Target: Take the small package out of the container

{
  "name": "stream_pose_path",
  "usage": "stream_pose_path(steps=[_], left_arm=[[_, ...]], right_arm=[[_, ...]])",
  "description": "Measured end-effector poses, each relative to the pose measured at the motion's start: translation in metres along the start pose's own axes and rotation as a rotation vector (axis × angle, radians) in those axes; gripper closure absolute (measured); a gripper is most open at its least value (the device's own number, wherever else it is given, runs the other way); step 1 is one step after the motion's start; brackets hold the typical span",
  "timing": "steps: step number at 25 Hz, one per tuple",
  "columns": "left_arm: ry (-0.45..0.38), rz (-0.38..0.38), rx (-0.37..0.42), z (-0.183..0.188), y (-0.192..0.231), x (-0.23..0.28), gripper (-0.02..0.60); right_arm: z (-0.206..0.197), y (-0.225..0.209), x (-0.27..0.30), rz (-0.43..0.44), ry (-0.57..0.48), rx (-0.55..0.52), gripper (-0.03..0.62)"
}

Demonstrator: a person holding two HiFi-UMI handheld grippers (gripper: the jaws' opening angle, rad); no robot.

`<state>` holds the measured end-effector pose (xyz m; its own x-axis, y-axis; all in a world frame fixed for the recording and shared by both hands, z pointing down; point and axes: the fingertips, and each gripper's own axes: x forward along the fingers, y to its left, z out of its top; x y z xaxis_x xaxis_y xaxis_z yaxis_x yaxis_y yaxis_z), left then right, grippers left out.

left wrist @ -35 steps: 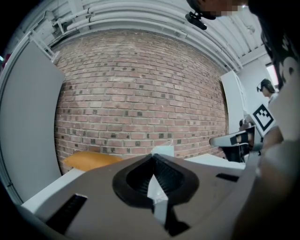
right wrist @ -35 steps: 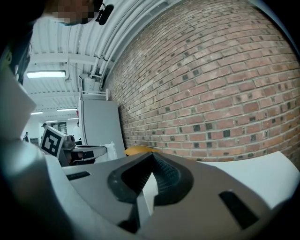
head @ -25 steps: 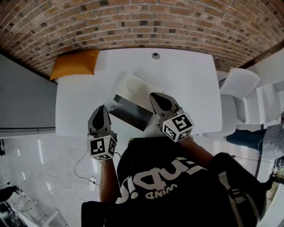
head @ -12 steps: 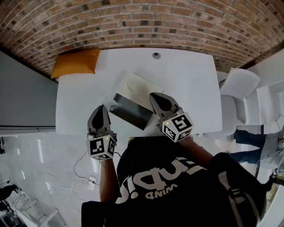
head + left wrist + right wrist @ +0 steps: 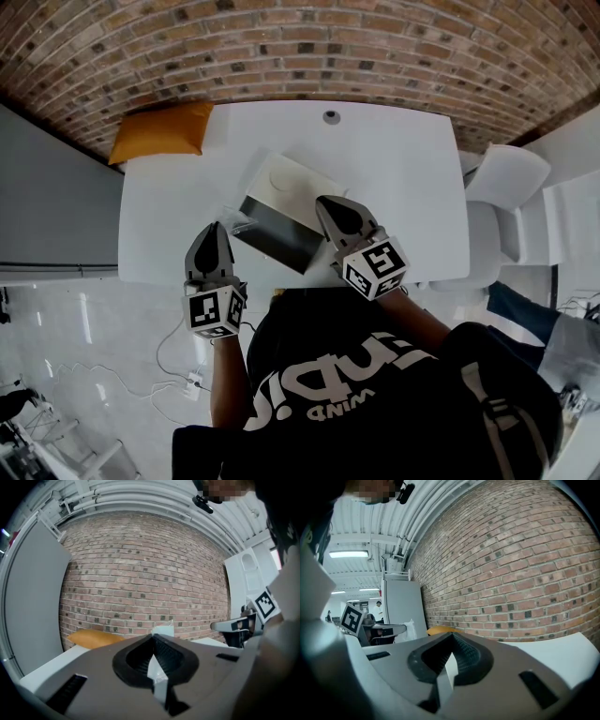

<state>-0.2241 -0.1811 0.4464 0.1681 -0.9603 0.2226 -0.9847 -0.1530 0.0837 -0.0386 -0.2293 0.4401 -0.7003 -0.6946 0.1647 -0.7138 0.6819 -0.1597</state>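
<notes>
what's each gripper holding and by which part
Left gripper pinches the small package by its near edge. Right gripper is closed on a white edge, apparently the container at its corner.

Black T-shirt [image 5: 422,412], white lettering [image 5: 323,380]; grey left claw [image 5: 214,229] and right claw [image 5: 324,202].

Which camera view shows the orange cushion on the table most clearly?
The head view: the whole orange cushion lies at the table's far left corner. The left gripper view shows part of it, the right gripper view only a sliver.
</notes>
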Motion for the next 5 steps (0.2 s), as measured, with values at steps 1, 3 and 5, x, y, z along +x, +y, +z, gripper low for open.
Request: stream_pose_path(steps=[1,3,5], left_arm=[[0.001,0.001,0.0,-0.0003,0.0,0.0,0.572],[0.002,0.002,-0.002,-0.0007,0.0001,0.0003,0.572],[0.004,0.003,-0.007,-0.0013,0.0002,0.0007,0.572]], right_arm=[[0.0,0.0,0.0001,0.001,0.0,0.0,0.595],[-0.0001,-0.0003,0.0008,0.003,0.0,0.0,0.595],[-0.0001,-0.0006,0.0015,0.004,0.0,-0.001,0.595]])
